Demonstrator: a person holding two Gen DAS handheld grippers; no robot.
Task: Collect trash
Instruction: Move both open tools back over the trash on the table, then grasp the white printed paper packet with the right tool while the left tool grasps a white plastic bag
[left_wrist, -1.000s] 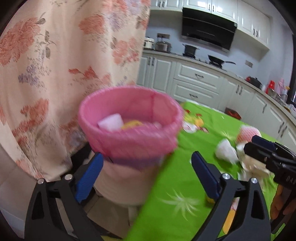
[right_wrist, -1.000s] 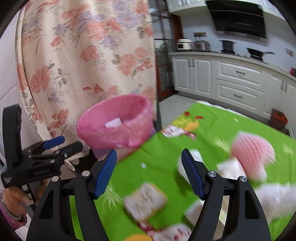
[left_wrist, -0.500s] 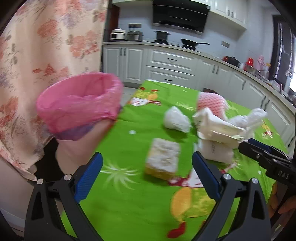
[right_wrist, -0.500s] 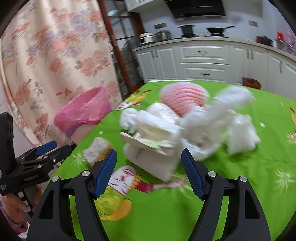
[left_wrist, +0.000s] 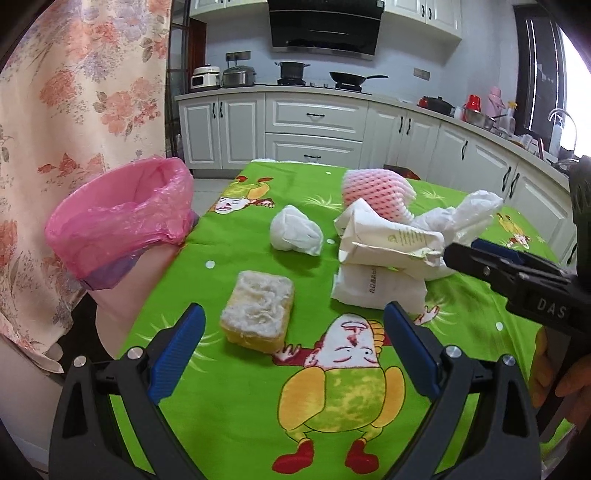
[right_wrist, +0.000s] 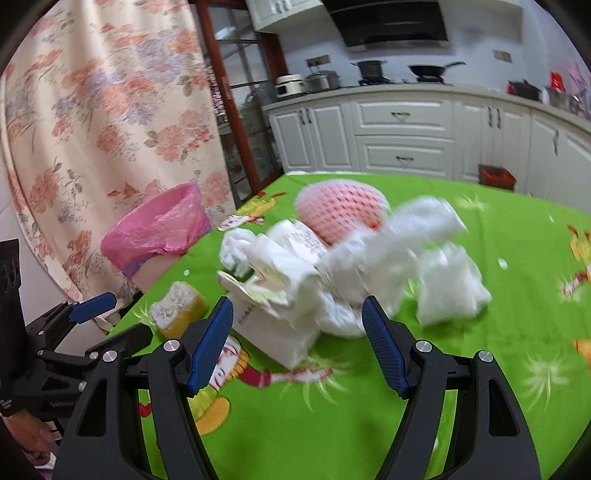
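Observation:
A bin lined with a pink bag (left_wrist: 122, 218) stands off the table's left edge; it also shows in the right wrist view (right_wrist: 159, 229). On the green tablecloth (left_wrist: 236, 236) lie a yellow sponge (left_wrist: 258, 317), a crumpled white tissue (left_wrist: 295, 230), white paper packets (left_wrist: 380, 258), white plastic wrap (left_wrist: 469, 214) and a pink foam fruit net (left_wrist: 373, 192). My left gripper (left_wrist: 293, 350) is open and empty, just short of the sponge. My right gripper (right_wrist: 297, 347) is open and empty, just short of the packets (right_wrist: 280, 291).
A floral curtain (left_wrist: 74, 110) hangs at the left behind the bin. White kitchen cabinets (left_wrist: 314, 133) with pots and a hood run along the back. The right gripper's body (left_wrist: 517, 280) juts in at the right of the left wrist view.
Both grippers have swung right from the pink bin toward the trash on the table. The left now faces the sponge, the right faces the paper packets. Both stay open.

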